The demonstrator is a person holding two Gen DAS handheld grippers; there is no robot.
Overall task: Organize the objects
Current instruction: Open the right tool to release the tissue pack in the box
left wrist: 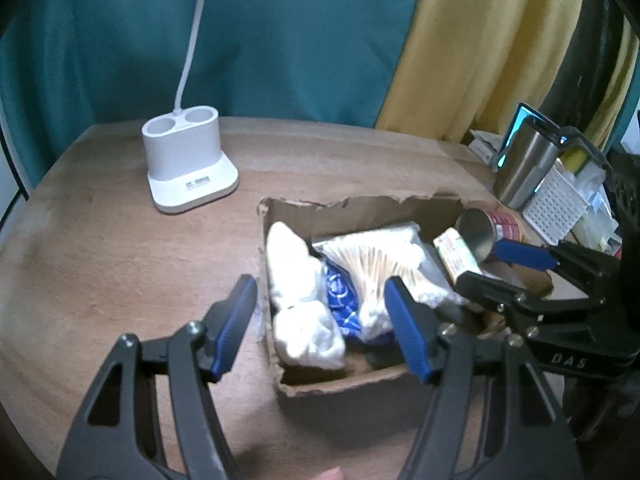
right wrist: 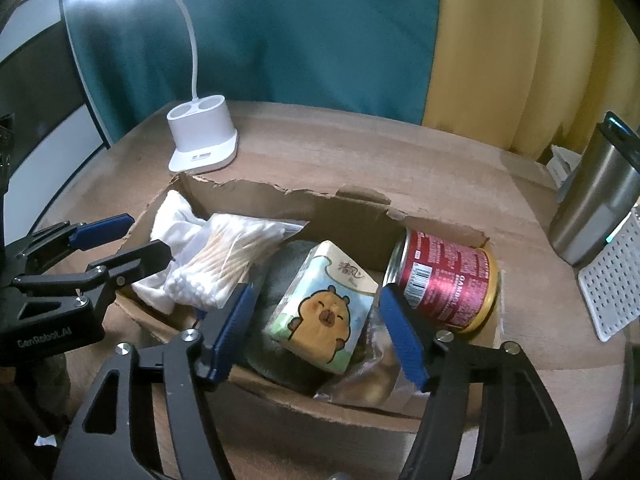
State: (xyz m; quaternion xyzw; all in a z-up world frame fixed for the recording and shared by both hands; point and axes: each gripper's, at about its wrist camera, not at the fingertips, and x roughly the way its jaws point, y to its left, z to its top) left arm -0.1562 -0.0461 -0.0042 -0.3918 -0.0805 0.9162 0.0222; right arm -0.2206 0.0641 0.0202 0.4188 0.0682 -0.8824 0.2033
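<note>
A torn cardboard box sits on the wooden table. In it lie white cloth bundles, a blue packet, a bag of cotton swabs, a tissue pack with a cartoon animal and a red can on its side. My left gripper hovers open over the box's left end. My right gripper is open, with the tissue pack between its fingers but clear of the pads.
A white lamp base stands at the back left. A steel tumbler and a white perforated basket crowd the right side. Teal and yellow curtains hang behind the table.
</note>
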